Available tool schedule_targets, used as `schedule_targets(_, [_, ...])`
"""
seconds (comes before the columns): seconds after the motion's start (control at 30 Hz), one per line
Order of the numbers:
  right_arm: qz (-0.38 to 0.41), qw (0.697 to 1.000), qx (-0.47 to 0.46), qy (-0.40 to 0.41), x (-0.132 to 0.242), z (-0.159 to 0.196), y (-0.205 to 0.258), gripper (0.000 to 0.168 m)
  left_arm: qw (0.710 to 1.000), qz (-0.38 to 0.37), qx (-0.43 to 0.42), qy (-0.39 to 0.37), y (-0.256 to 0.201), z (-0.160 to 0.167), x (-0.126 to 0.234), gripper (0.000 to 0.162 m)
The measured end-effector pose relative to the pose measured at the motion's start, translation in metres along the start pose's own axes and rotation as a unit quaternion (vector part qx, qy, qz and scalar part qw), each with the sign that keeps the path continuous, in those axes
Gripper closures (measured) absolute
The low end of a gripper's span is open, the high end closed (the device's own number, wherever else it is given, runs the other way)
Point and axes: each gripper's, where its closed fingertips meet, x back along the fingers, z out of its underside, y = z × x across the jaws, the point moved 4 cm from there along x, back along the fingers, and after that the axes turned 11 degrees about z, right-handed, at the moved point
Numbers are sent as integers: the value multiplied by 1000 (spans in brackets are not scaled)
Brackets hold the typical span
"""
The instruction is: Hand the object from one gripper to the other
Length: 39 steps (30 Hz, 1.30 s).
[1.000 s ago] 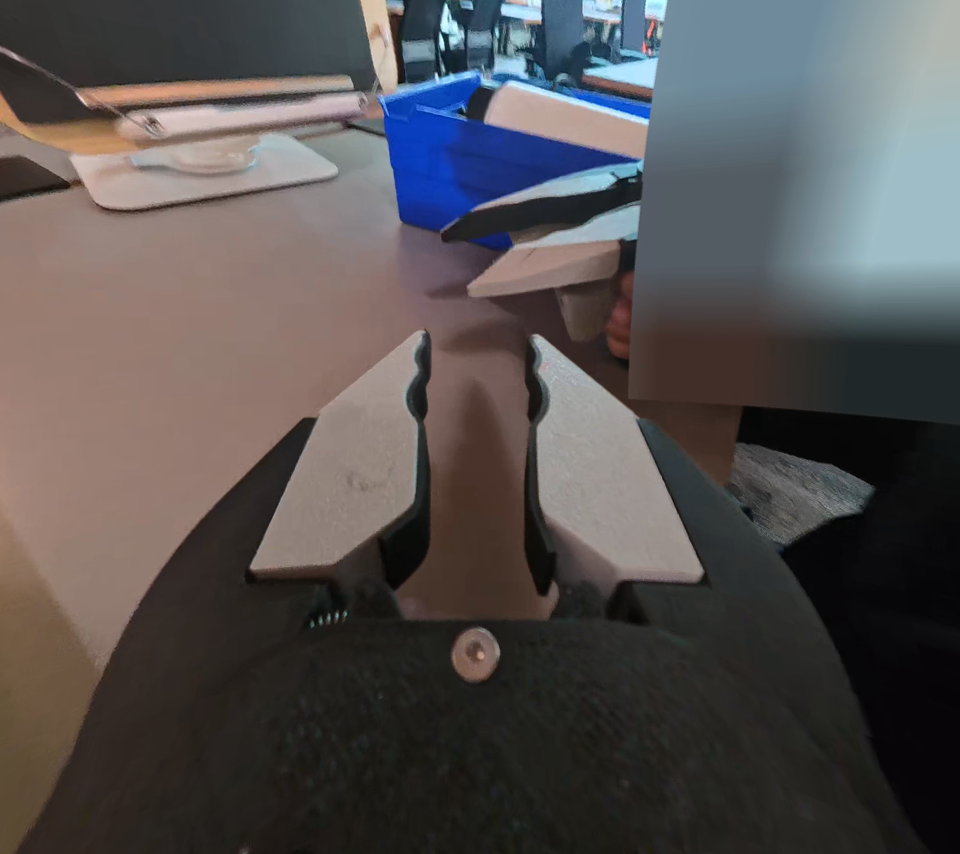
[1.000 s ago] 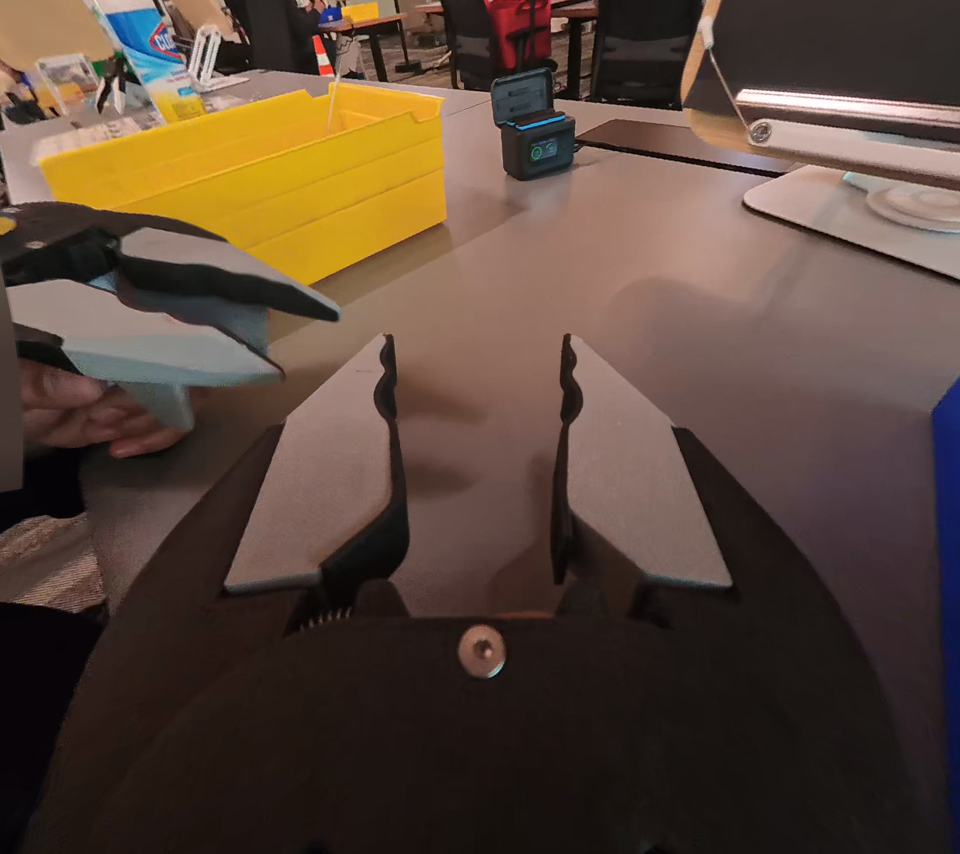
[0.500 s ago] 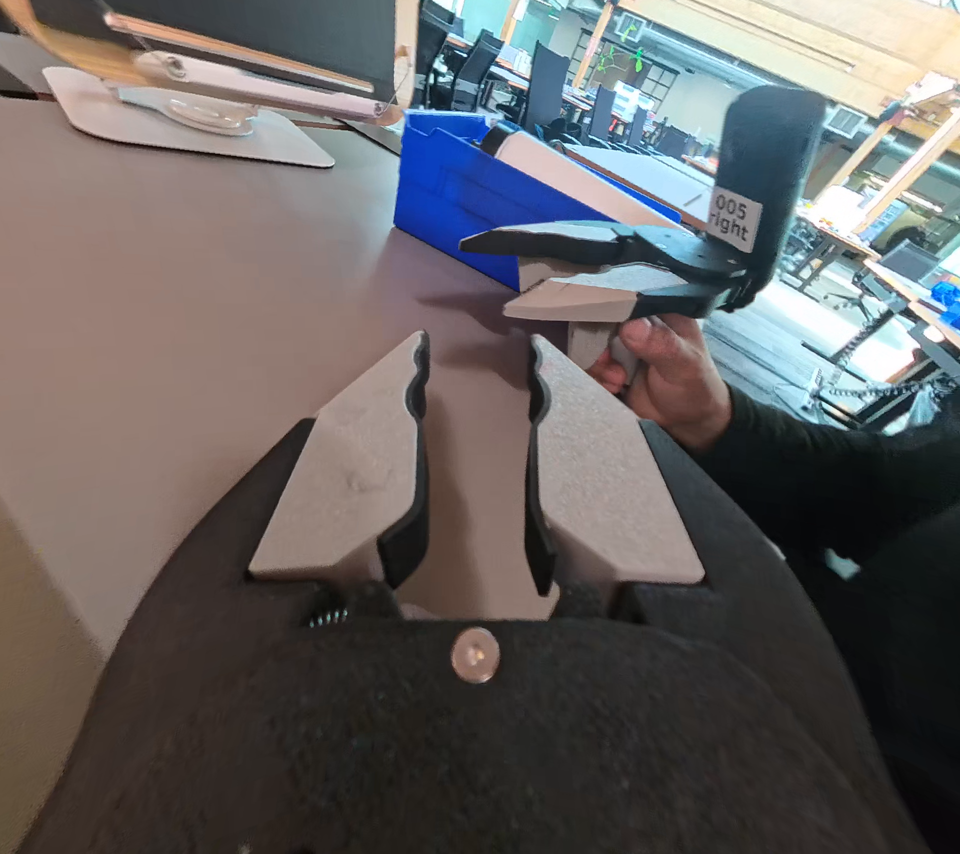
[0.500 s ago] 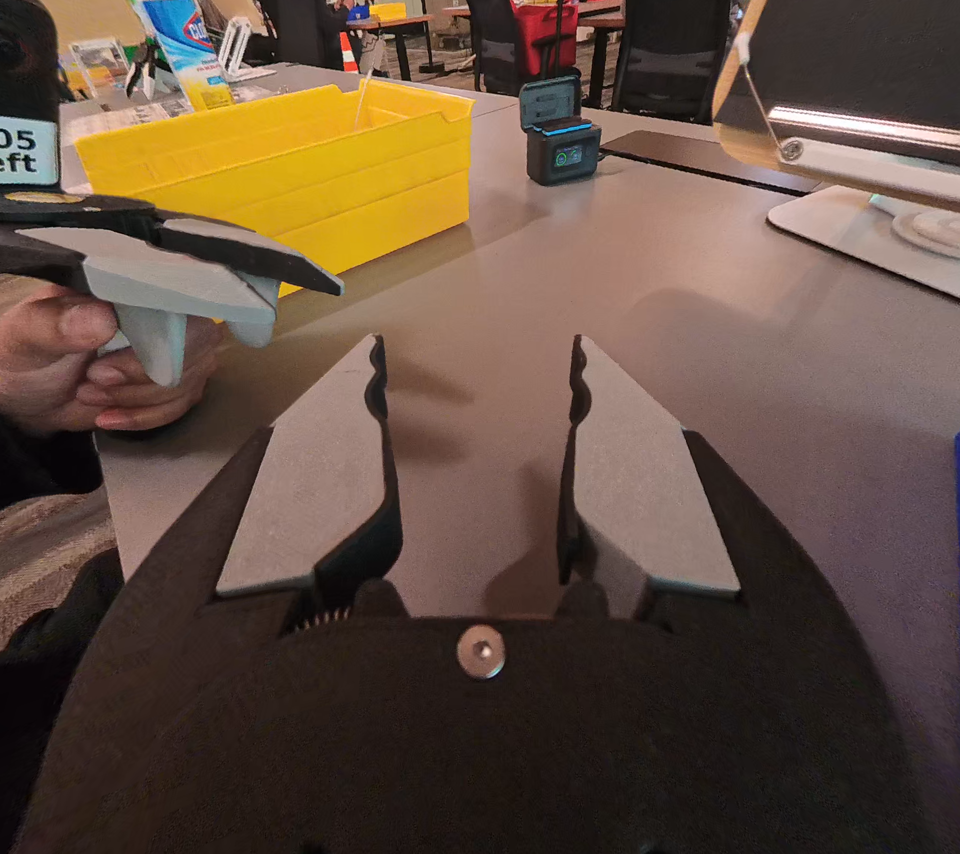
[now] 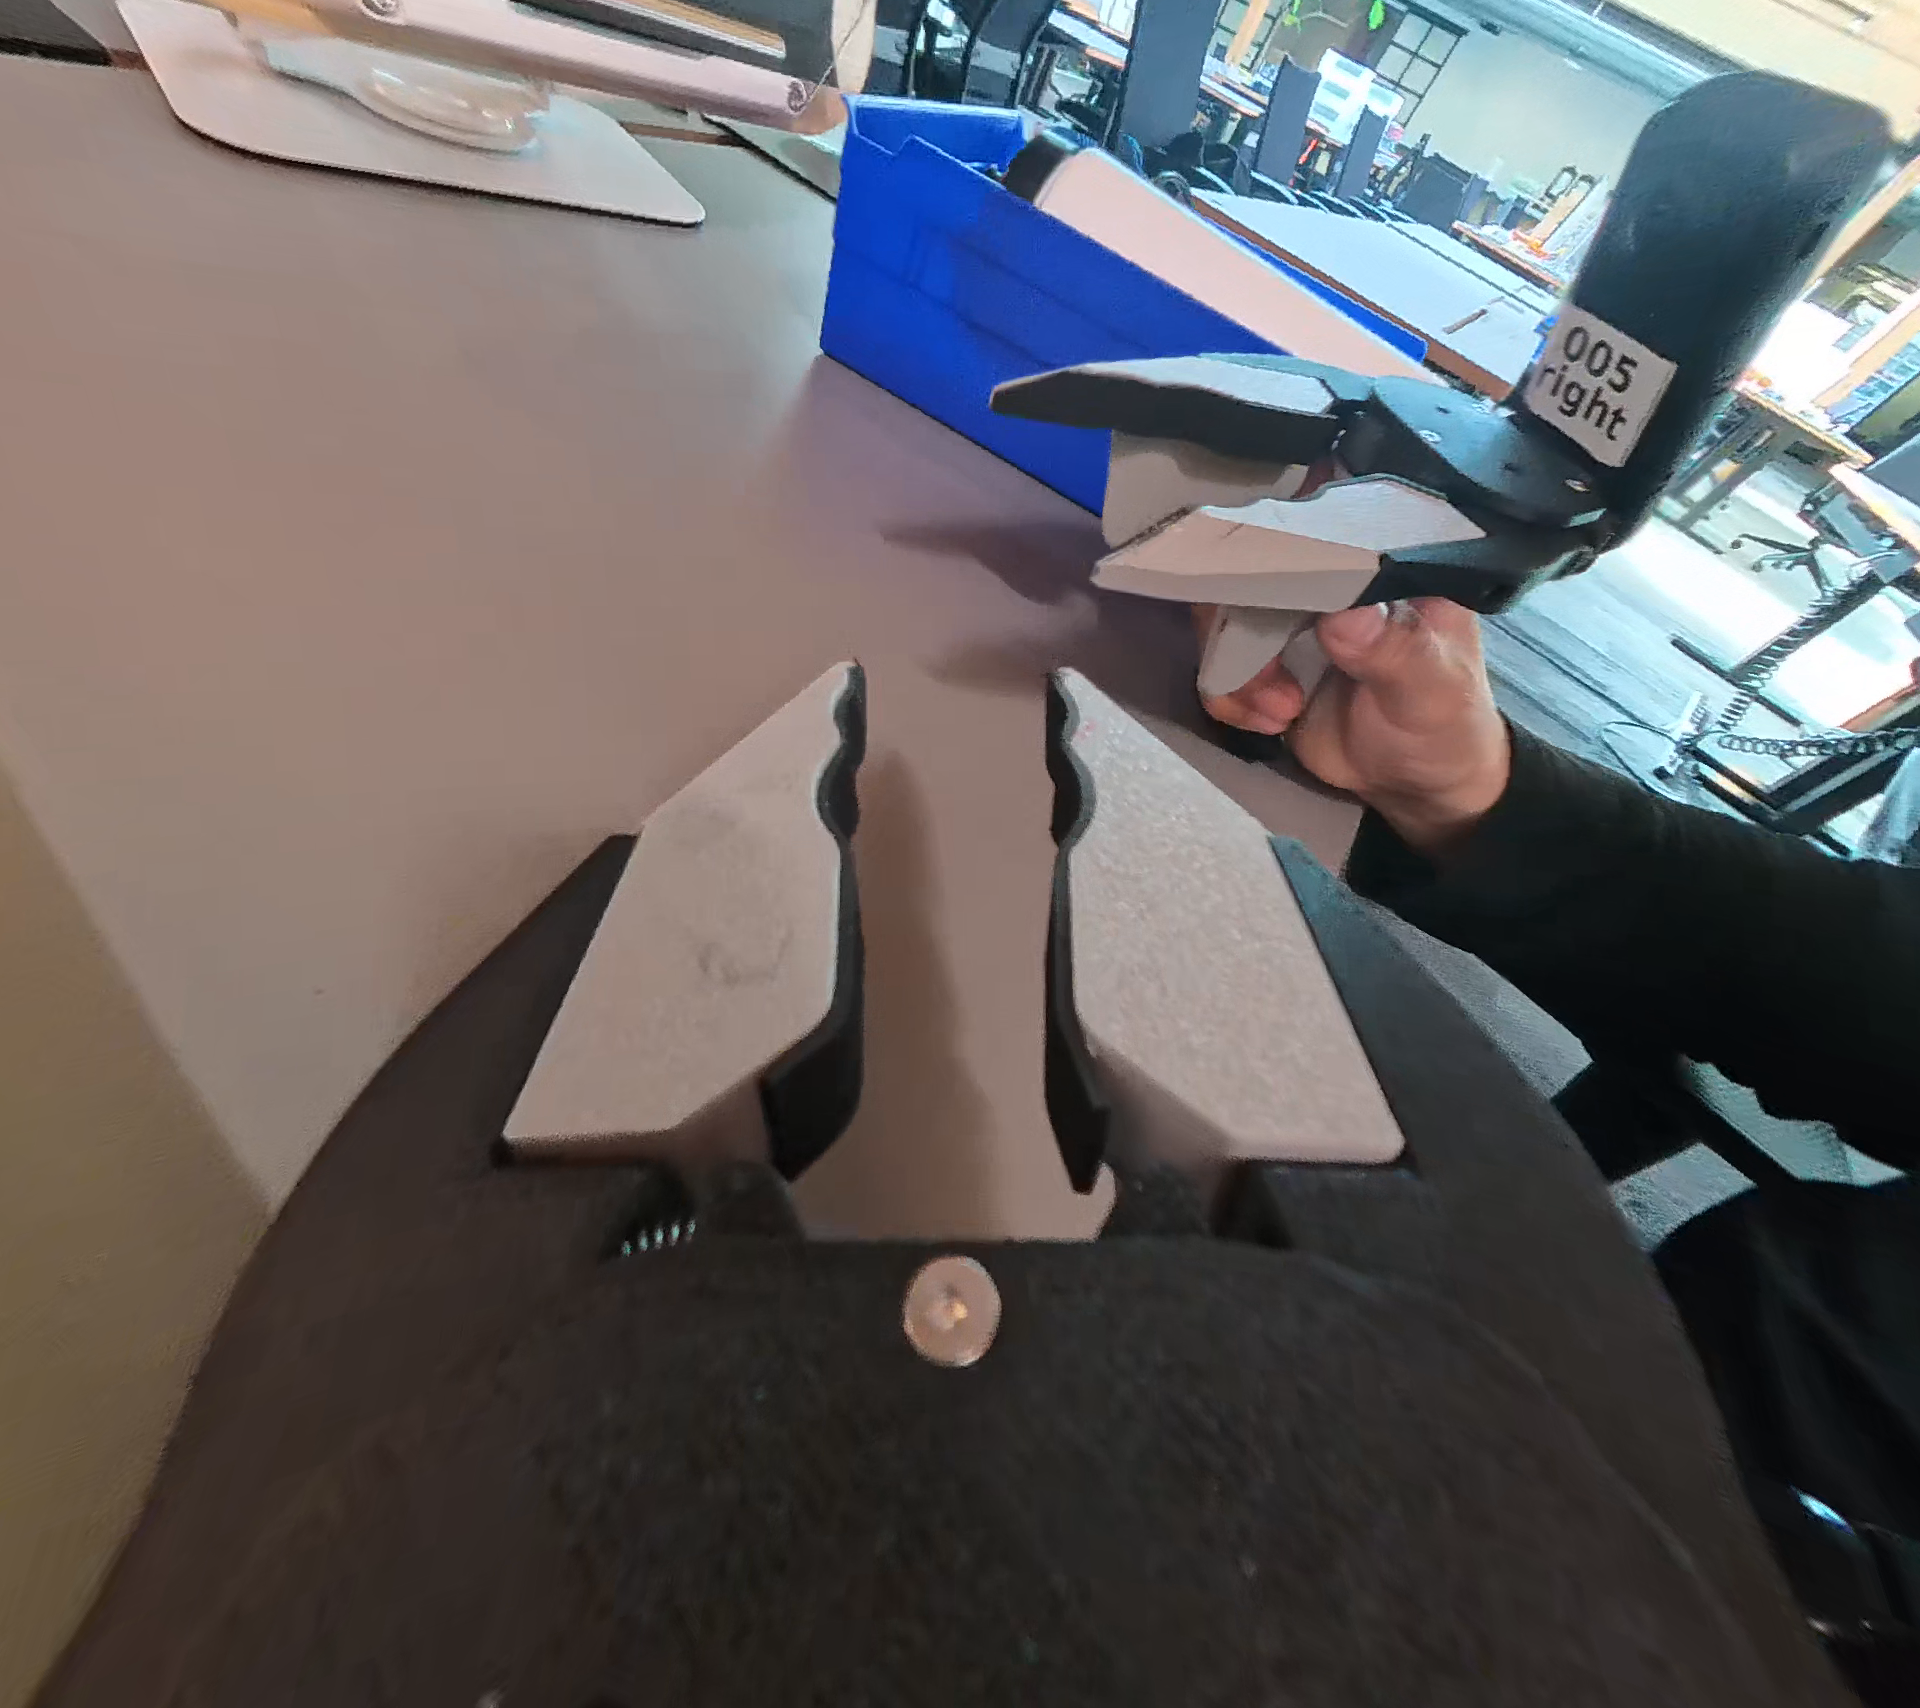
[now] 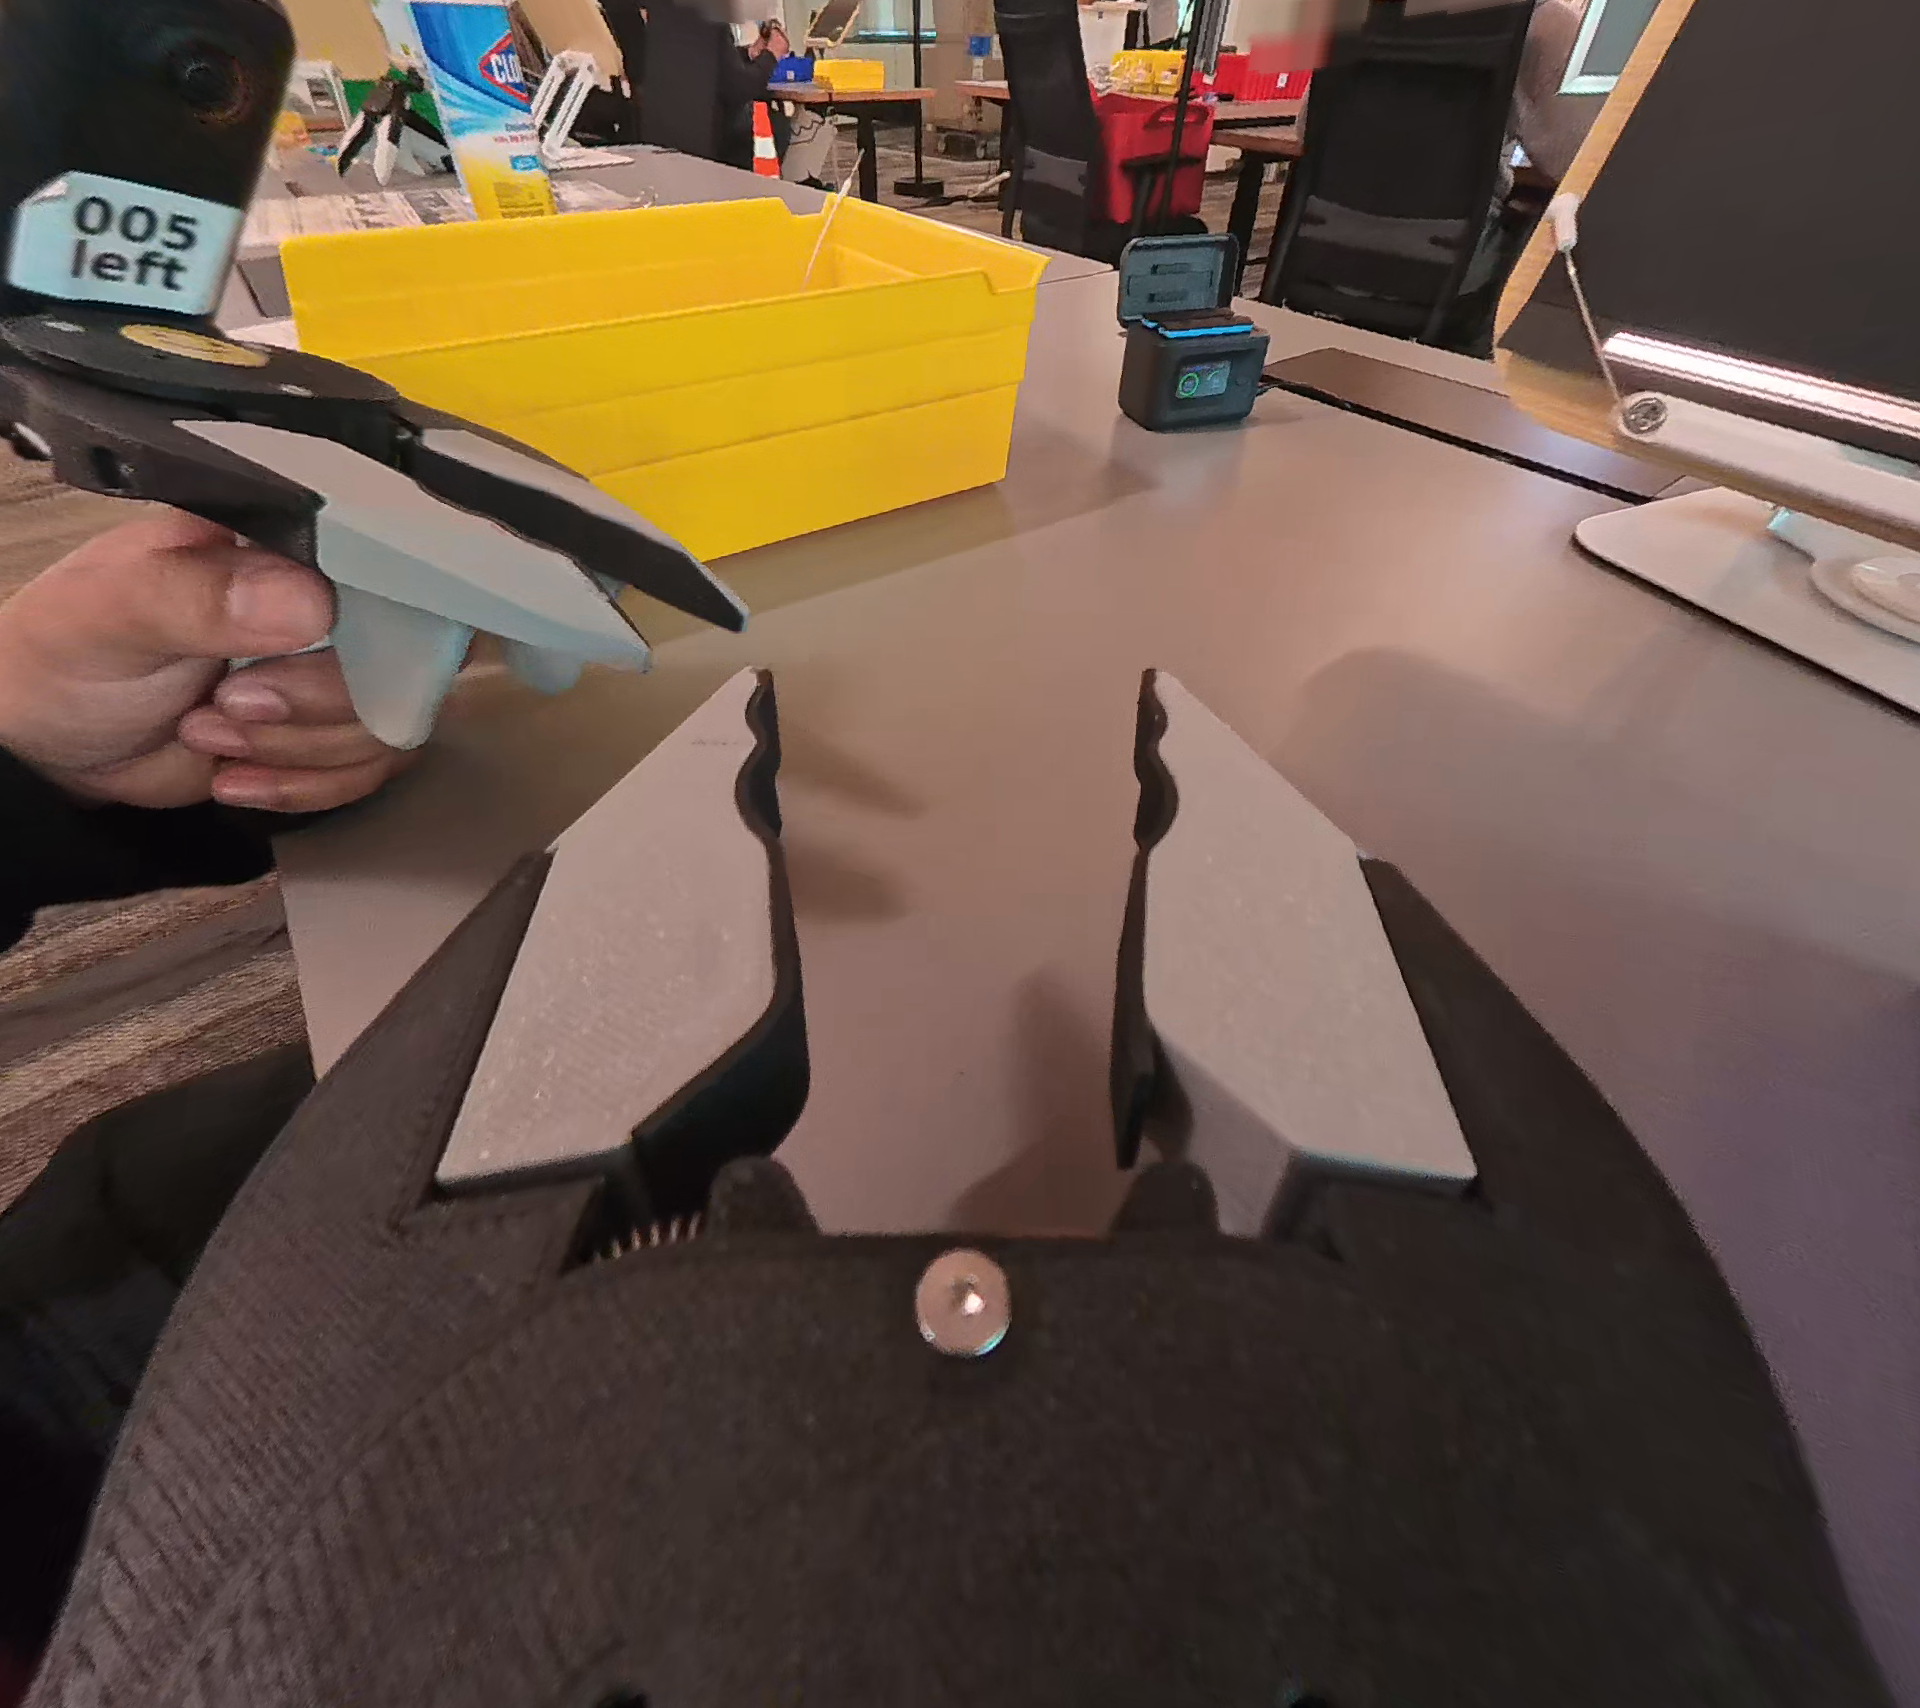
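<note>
My left gripper [image 5: 951, 692] is open and empty, low over the grey table [image 5: 416, 515]. My right gripper [image 6: 956, 692] is open wider and also empty. Each shows in the other's view, held in a hand: the right gripper [image 5: 1049, 484] to the right with its jaws apart, the left gripper [image 6: 691, 640] to the left. Neither holds anything. A blue bin [image 5: 987, 308] stands behind the right gripper with a white object with a dark end [image 5: 1143, 214] lying in it. A yellow bin [image 6: 665, 370] stands behind the left gripper with a thin stick [image 6: 831, 235] in it.
A monitor on a silver stand [image 6: 1756, 546] is at the table's far side, also in the left wrist view [image 5: 416, 131]. A small black case with a lit screen [image 6: 1190, 375] sits beside the yellow bin. The table's near edge [image 6: 301, 931] lies below the left gripper.
Both views have tilted upward and drawn closer to each other. Each hand-held gripper now looks larger and fully visible in the other's view. Both jaws have stayed open.
</note>
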Motion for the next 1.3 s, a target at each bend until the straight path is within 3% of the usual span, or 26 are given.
schedule_targets(0.1, [-13,1000,-12,9,-2,1,0,101,1000,-8,-23,-7,-1,-3,-1,137])
schedule_targets(0.27, [-24,999,-27,16,-5,2,-2,102,998,14,-60,22,-8,0,-12,136])
schedule_targets(0.73, [-10,999,-10,32,-8,5,0,98,998,18,-57,16,-8,-2,-12,136])
schedule_targets(1.0, [-11,999,5,44,-9,7,3,91,998,6,-57,24,-7,0,-12,131])
schedule_targets(1.1, [-10,999,10,40,-9,7,3,92,993,14,-79,83,-11,10,-13,113])
schedule_targets(1.17, [-9,999,14,42,-9,7,4,92,989,-19,-105,101,-11,-4,0,106])
schedule_targets(1.23, [-7,999,14,43,-9,8,4,93,990,-30,-111,78,-18,-38,26,97])
schedule_targets(1.3, [-9,999,12,44,-9,8,3,94,991,-66,-110,35,-14,-78,62,101])
